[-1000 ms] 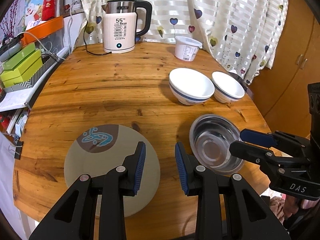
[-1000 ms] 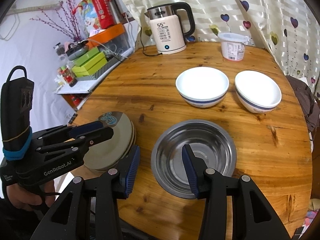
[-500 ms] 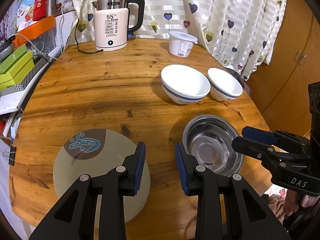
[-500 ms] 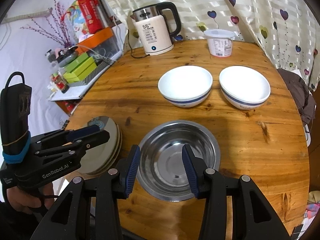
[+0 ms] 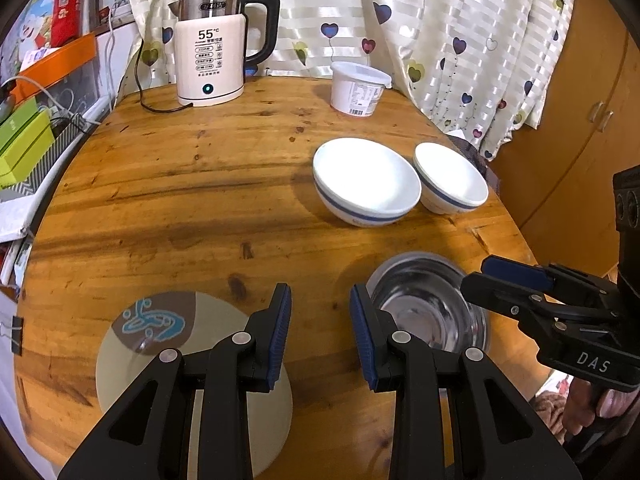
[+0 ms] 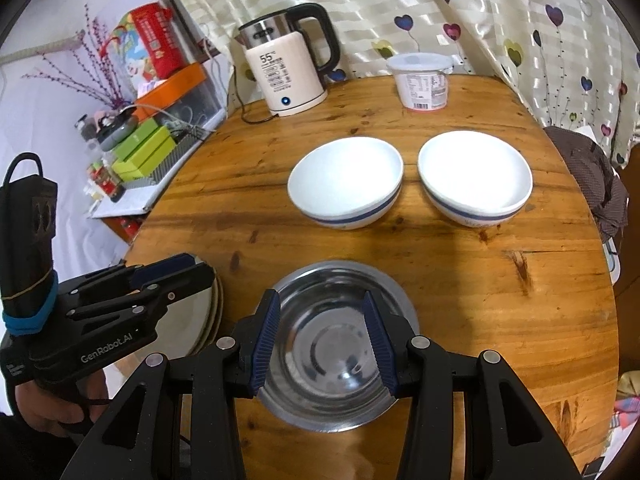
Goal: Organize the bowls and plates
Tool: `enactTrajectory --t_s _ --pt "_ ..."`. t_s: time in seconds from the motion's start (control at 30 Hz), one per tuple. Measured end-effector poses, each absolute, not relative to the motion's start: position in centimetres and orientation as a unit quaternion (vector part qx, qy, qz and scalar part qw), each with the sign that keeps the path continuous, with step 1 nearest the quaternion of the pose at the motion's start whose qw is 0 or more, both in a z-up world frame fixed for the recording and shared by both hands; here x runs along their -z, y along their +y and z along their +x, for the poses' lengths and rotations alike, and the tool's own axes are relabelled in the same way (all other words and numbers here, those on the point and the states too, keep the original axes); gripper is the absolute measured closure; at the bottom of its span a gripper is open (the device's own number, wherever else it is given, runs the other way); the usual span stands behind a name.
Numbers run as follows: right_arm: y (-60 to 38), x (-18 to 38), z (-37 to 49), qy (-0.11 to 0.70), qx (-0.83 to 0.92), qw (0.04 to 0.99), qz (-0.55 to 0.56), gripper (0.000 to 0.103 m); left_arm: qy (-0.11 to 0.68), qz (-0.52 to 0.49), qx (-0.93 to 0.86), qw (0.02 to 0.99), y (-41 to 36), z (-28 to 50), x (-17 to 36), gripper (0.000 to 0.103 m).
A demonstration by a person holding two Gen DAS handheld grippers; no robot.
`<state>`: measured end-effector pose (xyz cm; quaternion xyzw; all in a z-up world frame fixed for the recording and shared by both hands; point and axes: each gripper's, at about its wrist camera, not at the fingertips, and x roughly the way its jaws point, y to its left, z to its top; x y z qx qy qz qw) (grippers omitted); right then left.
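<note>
The left gripper (image 5: 320, 336) hangs over the near edge of the round wooden table (image 5: 180, 200), its blue-padded fingers spread apart and holding nothing. Just under and to the left of its left finger lies a beige plate (image 5: 132, 360) with a brown patch and a blue squiggle; from the right wrist view it proves to be the top of a small stack of plates (image 6: 214, 308). Bare wood shows between the fingers.

The right gripper (image 6: 322, 340) is likewise released, its fingers apart and poised above a steel bowl (image 6: 340, 344); both pads sit over the bowl's hollow, inside the rim, and whether they touch the metal cannot be told. In the left wrist view this steel bowl (image 5: 424, 308) lies just right of the left gripper's right finger, with the right gripper (image 5: 496, 280) over its far side.

Farther ahead of both grippers stand two white bowls with a blue band, upright and nearly touching: the left white bowl (image 6: 346, 182) and the right white bowl (image 6: 476, 178).

Beyond them, near the curtain (image 6: 480, 12), stand a white plastic tub (image 6: 423, 86) and, to its left, a cream electric kettle (image 6: 288, 68) showing 55.
</note>
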<state>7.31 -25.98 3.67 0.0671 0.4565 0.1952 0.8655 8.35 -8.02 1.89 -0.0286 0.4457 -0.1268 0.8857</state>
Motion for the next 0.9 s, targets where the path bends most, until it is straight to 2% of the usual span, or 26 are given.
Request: enactTrajectory --t_s 0.5,0.9 --pt "-26.2 -3.5 10.4 0.456 -0.191 0.866 0.079 0.060 0.452 -0.027 0.128 0.883 -8.9 11.4 -2.2 0.071" --pt "-26.4 -3.2 12.9 0.456 -0.179 0.866 0.094 0.066 0.456 -0.031 0.128 0.880 -9.1 13.8 -2.2 0.071"
